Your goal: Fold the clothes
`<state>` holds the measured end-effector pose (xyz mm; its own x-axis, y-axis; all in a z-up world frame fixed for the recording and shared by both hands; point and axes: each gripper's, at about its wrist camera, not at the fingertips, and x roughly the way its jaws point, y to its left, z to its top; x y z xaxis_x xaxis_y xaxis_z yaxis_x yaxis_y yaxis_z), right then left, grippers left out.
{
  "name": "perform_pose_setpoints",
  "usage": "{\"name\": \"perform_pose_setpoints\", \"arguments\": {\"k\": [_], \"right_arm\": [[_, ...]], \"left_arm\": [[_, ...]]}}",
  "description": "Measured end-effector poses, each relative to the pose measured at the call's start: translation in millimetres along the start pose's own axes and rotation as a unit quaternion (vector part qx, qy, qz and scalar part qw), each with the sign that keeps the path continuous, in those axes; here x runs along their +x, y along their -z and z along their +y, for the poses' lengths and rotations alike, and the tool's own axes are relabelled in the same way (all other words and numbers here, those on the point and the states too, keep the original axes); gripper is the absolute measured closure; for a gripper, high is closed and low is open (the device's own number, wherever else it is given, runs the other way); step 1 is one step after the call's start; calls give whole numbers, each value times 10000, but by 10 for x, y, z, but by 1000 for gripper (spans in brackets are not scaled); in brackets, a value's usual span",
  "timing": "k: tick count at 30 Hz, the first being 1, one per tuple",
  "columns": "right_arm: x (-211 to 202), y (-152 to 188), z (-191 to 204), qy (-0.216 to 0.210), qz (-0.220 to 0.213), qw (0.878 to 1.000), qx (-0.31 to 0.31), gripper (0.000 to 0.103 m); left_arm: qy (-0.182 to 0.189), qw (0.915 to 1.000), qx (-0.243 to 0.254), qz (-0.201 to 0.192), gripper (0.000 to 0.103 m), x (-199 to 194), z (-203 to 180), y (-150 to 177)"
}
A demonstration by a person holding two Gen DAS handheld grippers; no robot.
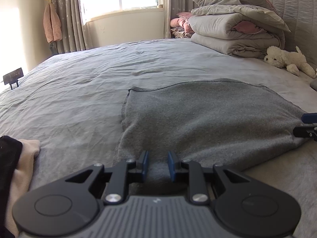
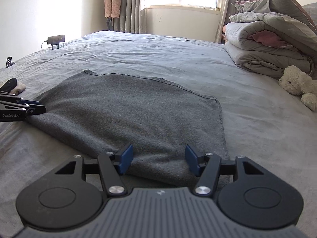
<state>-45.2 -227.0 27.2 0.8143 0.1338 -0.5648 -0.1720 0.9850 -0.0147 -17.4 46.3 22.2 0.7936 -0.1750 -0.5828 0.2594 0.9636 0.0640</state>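
1. Grey cloth lies spread on the bed, centre to lower right of the left wrist view.
2. Left gripper: jaws narrow, cloth's near edge bunched between them, looks pinched.
3. Right gripper: jaws apart, straddling the near edge, no grip.
4. Step: securing near corners; next, the right must close before folding away.

A grey-sheeted bed carries everything. A dark grey cloth lies flat at its centre. Folded quilts and a white plush dog sit at two o'clock.
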Motion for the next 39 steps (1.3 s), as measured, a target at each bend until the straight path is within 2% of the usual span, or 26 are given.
{"name": "perform_pose_setpoints", "arguments": {"k": [10,15,16,17,19,26,30,32,34,39], "right_arm": [[-36,57,-83,123,194,9994,243,42],[30,105,-13,271,191,9994,58,38],[28,99,-17,271,205,9994,87,38],[25,96,-20,274,213,9993,108,38],[17,100,-12,298,200,9993,96,38],[-113,20,111,579,45,9981,-225,39],[-50,32,16,563,328,9979,37,39],[15,67,-62,444,401,9977,314,36],[60,87,-83,420,363,9976,418,31],[43,79,-31,495,357,9973,416,31]], "left_arm": [[-110,9999,20,-82,79,-84,50,29],[-131,9998,-35,-126,78,-116,87,28],[-199,9997,-41,-135,74,-130,97,20],[-291,9995,-54,-136,65,-140,112,11],[-372,9992,-121,-128,60,-153,158,7],[-313,9994,-108,-67,59,-146,214,58],[-468,9987,172,-89,57,-148,179,95],[-445,9989,129,-62,57,-136,200,96],[-434,9990,77,-36,55,-126,220,96],[-449,9990,51,-35,54,-125,227,103]]}}
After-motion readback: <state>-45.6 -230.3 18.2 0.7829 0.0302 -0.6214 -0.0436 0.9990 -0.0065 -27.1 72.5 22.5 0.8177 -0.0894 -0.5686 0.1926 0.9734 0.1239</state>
